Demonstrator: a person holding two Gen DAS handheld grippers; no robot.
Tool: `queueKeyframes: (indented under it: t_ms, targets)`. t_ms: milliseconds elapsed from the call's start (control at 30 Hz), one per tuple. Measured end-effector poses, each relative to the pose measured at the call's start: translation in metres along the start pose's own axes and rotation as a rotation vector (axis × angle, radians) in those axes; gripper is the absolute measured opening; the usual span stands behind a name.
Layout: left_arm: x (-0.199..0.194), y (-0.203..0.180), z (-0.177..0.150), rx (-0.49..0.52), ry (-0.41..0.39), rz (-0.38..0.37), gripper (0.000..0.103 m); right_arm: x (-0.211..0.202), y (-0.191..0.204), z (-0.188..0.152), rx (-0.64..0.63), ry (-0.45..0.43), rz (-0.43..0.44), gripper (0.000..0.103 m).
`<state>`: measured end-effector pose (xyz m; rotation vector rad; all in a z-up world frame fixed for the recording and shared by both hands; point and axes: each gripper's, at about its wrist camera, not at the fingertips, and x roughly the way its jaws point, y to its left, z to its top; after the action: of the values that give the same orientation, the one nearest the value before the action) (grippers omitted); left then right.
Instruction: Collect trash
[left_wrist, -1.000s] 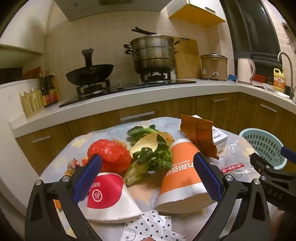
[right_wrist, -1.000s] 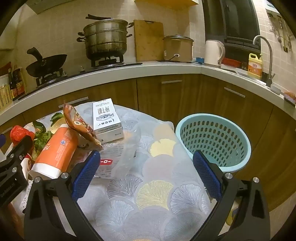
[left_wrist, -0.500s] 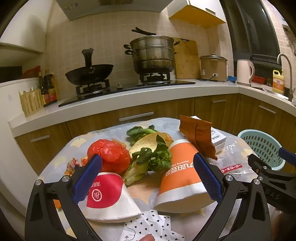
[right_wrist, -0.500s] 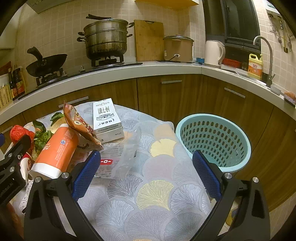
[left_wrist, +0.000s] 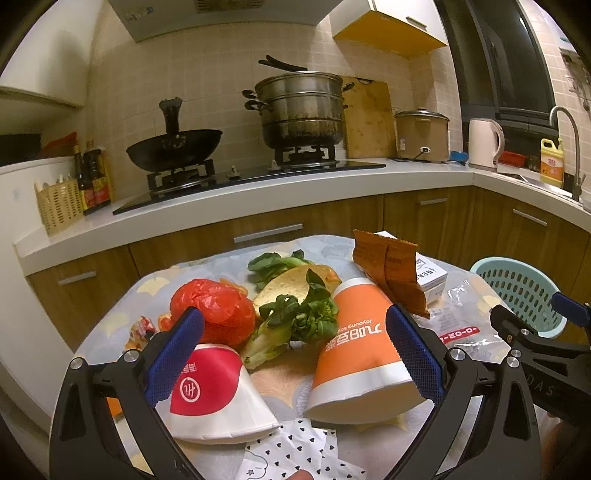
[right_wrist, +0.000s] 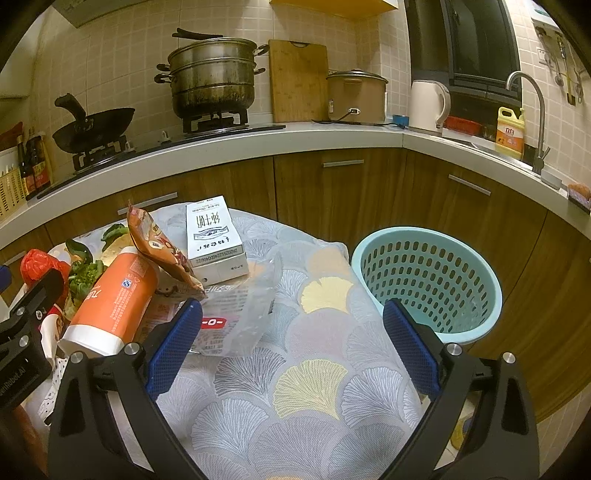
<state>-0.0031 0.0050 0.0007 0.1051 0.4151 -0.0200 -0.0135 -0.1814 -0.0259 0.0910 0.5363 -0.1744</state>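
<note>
Trash lies on a small table with a patterned cloth (right_wrist: 314, 384). In the left wrist view I see a red-and-white paper cup (left_wrist: 218, 395), an orange paper cup (left_wrist: 360, 354), leafy greens (left_wrist: 299, 317), a crumpled red plastic bag (left_wrist: 214, 310), a brown snack wrapper (left_wrist: 391, 269) and a white carton (left_wrist: 430, 277). My left gripper (left_wrist: 293, 354) is open above the two cups and empty. My right gripper (right_wrist: 291, 343) is open and empty over the cloth, near a clear plastic bag (right_wrist: 247, 314). A light blue basket (right_wrist: 428, 280) stands right of the table.
A kitchen counter (left_wrist: 258, 195) runs behind the table with a wok (left_wrist: 173, 147), a steamer pot (left_wrist: 301, 107), a rice cooker (right_wrist: 356, 96) and a kettle (right_wrist: 428, 99). Wooden cabinets (right_wrist: 332, 184) stand below it. A dotted paper scrap (left_wrist: 295, 454) lies at the table's near edge.
Both views have shifted only slightly. Both grippers stay open and empty, and nothing on the table has moved.
</note>
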Motion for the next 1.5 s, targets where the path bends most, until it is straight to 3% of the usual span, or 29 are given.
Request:
queueKeyframes:
  t_ms: [367, 667, 1133, 1300, 1500]
  targets:
    - [0.0, 0.001, -0.001, -0.017, 0.006, -0.039, 0.095, -0.001, 0.001, 0.0, -0.003, -0.003, -0.002, 0.094]
    - [-0.002, 0.001, -0.001, -0.005, -0.001, -0.014, 0.095, 0.0, 0.002, 0.001, -0.015, 0.001, -0.011, 0.089]
    - [0.003, 0.015, 0.004, -0.068, 0.077, -0.041, 0.095, 0.002, 0.001, 0.002, -0.009, 0.001, 0.004, 0.088]
    - [-0.027, 0.062, 0.008, -0.103, 0.076, 0.027, 0.096, 0.003, 0.006, 0.002, -0.041, 0.021, 0.039, 0.089]
    - [-0.032, 0.143, -0.003, -0.141, 0.21, 0.043, 0.096, -0.001, 0.009, 0.001, -0.053, 0.048, 0.096, 0.089]
